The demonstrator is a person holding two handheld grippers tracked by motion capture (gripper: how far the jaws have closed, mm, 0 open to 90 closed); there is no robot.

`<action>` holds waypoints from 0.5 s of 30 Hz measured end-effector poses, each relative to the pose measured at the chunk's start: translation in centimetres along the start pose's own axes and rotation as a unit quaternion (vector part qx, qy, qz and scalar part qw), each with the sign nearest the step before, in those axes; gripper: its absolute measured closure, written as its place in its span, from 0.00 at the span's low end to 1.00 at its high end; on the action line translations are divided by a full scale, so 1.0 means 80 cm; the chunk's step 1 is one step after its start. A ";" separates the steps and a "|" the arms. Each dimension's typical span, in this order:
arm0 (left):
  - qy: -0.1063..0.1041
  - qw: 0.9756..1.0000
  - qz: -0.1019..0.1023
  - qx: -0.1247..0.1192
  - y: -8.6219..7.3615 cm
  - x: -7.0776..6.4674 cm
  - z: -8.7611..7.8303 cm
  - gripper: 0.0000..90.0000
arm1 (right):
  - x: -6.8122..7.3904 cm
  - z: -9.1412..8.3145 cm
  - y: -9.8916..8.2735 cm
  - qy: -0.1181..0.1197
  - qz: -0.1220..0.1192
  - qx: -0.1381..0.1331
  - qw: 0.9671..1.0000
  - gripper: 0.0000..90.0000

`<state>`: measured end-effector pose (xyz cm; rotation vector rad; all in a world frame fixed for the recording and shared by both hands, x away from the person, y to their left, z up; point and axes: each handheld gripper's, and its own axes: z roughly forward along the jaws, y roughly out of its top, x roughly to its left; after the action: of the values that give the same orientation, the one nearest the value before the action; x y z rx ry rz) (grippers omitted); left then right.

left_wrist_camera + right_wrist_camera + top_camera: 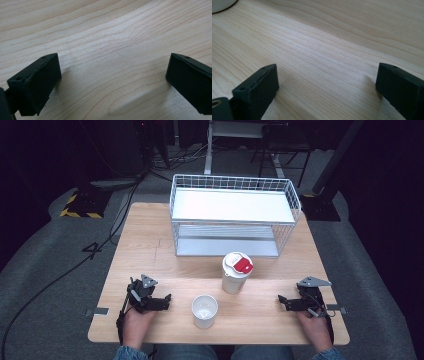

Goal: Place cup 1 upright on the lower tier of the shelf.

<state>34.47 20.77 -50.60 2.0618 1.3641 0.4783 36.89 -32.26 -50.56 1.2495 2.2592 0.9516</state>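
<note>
- Left gripper [167, 301]: jaws spread wide, nothing between them but bare wooden table [150, 255]; it rests low on the near left of the tabletop.
- Right gripper [281, 301]: jaws likewise wide apart and empty, low on the near right.
- Open white cup [205, 310]: upright between the two grippers, nearer the left fingertips, touching neither.
- Lidded tumbler with red tab [236, 272]: upright, beyond the cup.
- Wire basket [235, 215]: well beyond both grippers.

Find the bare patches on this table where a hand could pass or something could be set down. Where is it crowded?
Free: the table left of the wire rack, and between the lidded cup and right tool. Crowded: around the open cup, near the left tool.
</note>
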 end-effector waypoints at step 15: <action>-0.012 0.999 -0.007 -0.031 -0.007 -0.003 -0.038 0.02 | 0.000 0.000 0.000 0.000 0.000 0.000 1.000 0.05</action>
<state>32.18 21.62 -48.67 2.0019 1.3324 0.4835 36.89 -32.26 -50.56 1.2503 2.2590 0.9528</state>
